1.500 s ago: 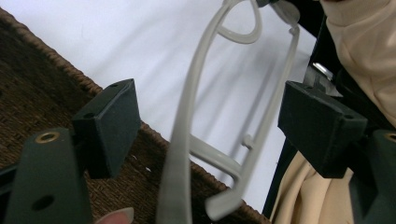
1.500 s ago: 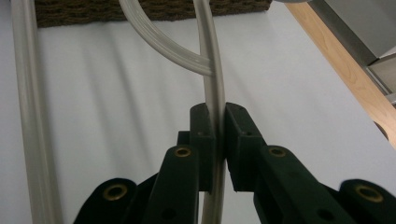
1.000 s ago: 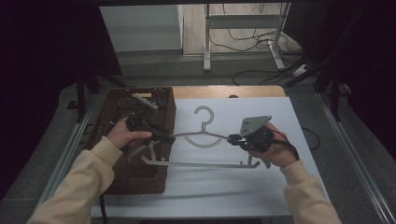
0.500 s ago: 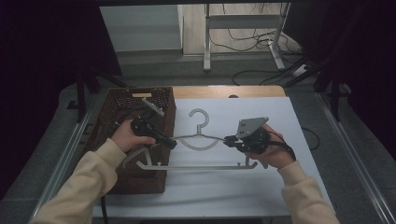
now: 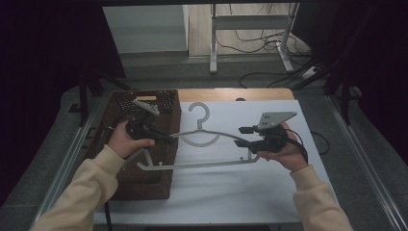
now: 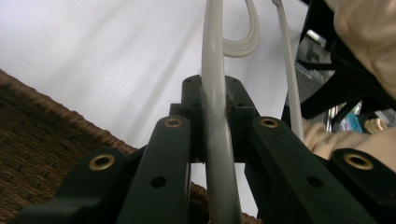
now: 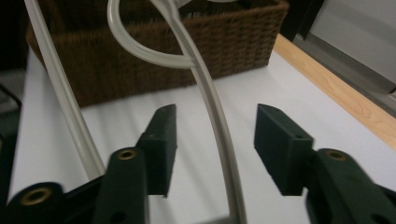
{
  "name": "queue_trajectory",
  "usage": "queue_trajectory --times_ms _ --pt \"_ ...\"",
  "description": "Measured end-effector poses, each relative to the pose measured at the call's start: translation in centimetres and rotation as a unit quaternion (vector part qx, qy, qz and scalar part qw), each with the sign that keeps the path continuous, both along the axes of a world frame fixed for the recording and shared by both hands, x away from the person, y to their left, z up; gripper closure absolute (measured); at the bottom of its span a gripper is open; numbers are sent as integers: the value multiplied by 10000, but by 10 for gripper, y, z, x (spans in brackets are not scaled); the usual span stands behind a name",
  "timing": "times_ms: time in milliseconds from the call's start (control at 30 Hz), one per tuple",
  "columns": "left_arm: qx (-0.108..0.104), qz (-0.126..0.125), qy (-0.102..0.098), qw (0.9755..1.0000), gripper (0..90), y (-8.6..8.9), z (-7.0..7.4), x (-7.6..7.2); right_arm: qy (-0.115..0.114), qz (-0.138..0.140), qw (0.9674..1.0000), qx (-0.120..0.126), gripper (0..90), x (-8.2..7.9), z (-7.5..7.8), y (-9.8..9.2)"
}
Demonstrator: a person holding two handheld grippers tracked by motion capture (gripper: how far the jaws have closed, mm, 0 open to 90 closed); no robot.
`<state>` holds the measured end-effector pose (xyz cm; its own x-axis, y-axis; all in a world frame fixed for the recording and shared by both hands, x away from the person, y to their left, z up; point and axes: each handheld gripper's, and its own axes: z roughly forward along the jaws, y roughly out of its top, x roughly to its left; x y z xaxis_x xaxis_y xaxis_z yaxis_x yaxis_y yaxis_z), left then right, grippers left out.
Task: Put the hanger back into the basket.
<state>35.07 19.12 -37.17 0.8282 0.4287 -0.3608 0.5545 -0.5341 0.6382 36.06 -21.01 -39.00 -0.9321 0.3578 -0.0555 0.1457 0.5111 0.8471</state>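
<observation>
A pale plastic hanger (image 5: 202, 144) hangs in the air above the white table (image 5: 269, 192), with its hook pointing away from the person. Its left end sits over the brown woven basket (image 5: 144, 178), and the rest of it reaches out to the right of the basket. The left gripper (image 5: 161, 137) is squeezed tight on the hanger's left arm, right by the basket's edge. In the left gripper view the pale bar (image 6: 217, 140) is pinched between the two black jaws. The right gripper (image 5: 246, 137) is at the far end of the hanger from the basket. Its jaws have just been opening. In the right gripper view the bar (image 7: 219, 140) runs between them, but neither pad touches it.
</observation>
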Motion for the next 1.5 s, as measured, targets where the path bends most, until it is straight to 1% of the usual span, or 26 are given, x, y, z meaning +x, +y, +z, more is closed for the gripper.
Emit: queue_trajectory --times_ms 67,100,200,233,267,300,333,367,400,600,633,667,733,767,800,833,867,933,967,1133,1167,1200,1267,1300,1400,1500 --pt "-98 113 -27 9999 817 5 3 -2 183 -165 9991 359 434 4 2 -14" --pt "-126 154 -52 9998 817 8 3 -2 183 -165 9991 359 434 4 2 -14" --pt "-190 271 -148 9993 817 19 6 -4 368 -375 9966 629 378 4 1 -30" --pt "-190 271 -148 9993 817 19 6 -4 368 -375 9966 629 378 4 1 -30" --pt "-228 372 -185 9989 817 23 7 -4 409 -515 9958 638 342 4 -1 -37" --pt "-237 454 -219 9984 817 25 8 -4 429 -545 9956 637 329 4 -1 -39" --pt "-237 454 -219 9984 816 25 8 -4 429 -545 9956 637 329 4 -1 -39" --pt "-240 528 -217 9981 816 27 9 -4 472 -604 9950 644 307 4 -2 -42" --pt "-237 566 -240 9978 816 29 9 -4 484 -739 9941 636 266 3 -3 -48" --pt "-290 739 -327 9963 817 36 14 -7 526 -929 9925 591 209 2 -7 -59" --pt "-302 785 -353 9958 816 36 15 -7 538 -978 9920 587 195 2 -8 -61" --pt "-295 817 -375 9955 816 38 16 -8 561 -1095 9907 581 161 2 -11 -65" --pt "-322 843 -391 9952 817 40 17 -8 588 -1244 9887 593 131 3 -13 -68" --pt "-330 861 -408 9949 817 41 18 -8 588 -1244 9887 593 131 3 -13 -68" --pt "-337 897 -459 9943 816 42 20 -10 629 -1333 9874 584 124 4 -17 -72" --pt "-337 897 -459 9943 817 42 20 -10 629 -1333 9874 584 124 4 -17 -72" --pt "-355 931 -528 9936 817 43 21 -11 646 -1349 9871 565 123 4 -18 -73" --pt "-384 970 -586 9928 816 43 23 -13 682 -1379 9866 539 117 5 -22 -74" --pt "-398 961 -595 9928 817 44 25 -13 708 -1420 9862 473 116 6 -25 -76" --pt "-444 1018 -693 9914 817 47 30 -15 760 -1509 9846 439 113 8 -30 -78" --pt "-471 1079 -748 9902 816 50 31 -17 783 -1543 9839 441 112 9 -31 -80" --pt "-471 1079 -748 9902 816 50 31 -17 783 -1543 9839 441 112 9 -31 -80" --pt "-518 1147 -797 9888 816 55 33 -18 809 -1575 9831 464 113 10 -32 -82" --pt "-518 1147 -797 9888 816 55 33 -18 809 -1575 9831 464 113 10 -32 -82" --pt "-552 1218 -828 9876 816 60 35 -19 808 -1620 9825 432 112 12 -34 -84" --pt "-571 1322 -891 9856 816 66 37 -20 818 -1655 9820 406 112 13 -36 -84"
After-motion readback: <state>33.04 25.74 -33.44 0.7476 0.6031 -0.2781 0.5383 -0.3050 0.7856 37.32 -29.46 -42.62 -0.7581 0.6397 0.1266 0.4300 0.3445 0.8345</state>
